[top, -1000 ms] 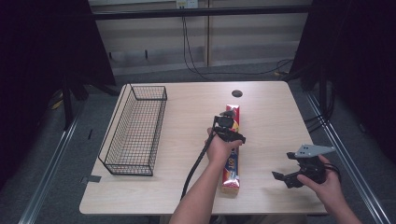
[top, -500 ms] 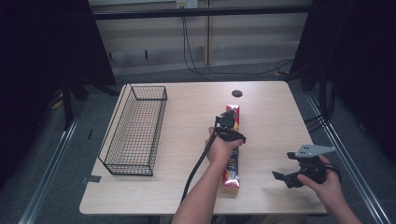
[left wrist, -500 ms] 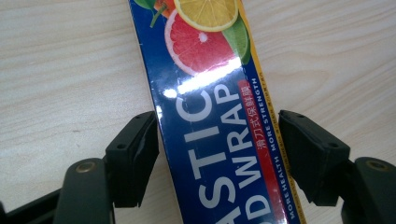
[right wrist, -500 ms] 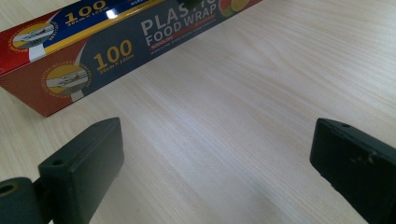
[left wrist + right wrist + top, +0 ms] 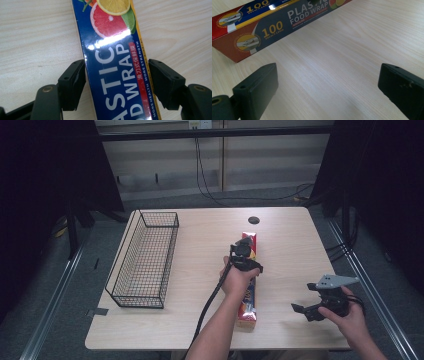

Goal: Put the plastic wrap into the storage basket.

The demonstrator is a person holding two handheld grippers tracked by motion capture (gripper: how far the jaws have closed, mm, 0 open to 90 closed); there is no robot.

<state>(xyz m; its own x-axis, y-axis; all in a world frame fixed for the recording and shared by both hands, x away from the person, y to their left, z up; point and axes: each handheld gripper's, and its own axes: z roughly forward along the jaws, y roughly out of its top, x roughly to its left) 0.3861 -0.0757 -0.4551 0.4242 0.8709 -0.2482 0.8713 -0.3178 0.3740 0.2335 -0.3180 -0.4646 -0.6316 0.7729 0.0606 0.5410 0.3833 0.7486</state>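
Two grippers are at work over the wooden table, and everything here sits in relation to the long plastic wrap box lying flat on it, a little to the person's right of the table's middle, with its length running from the near edge away toward the far side. The left gripper comes down over the box's far half, the hand wrapped round its body. In the left gripper view its two black jaws stand on either long side of the box; they have just been closing, and the pads now sit right against both edges, pinching the box across its width. The box rests on the table, its blue top with the citrus picture facing up.

To the person's right of the box, well apart from it and near its front end, the right gripper is held in the other hand just above the table. Its jaws are spread wide with bare wood between them, gripping nothing; the right gripper view looks past them to the red end of the box.

Well to the left of the box stands a black wire basket, lying parallel to it. A small dark round hole sits in the tabletop just beyond the box's far end.
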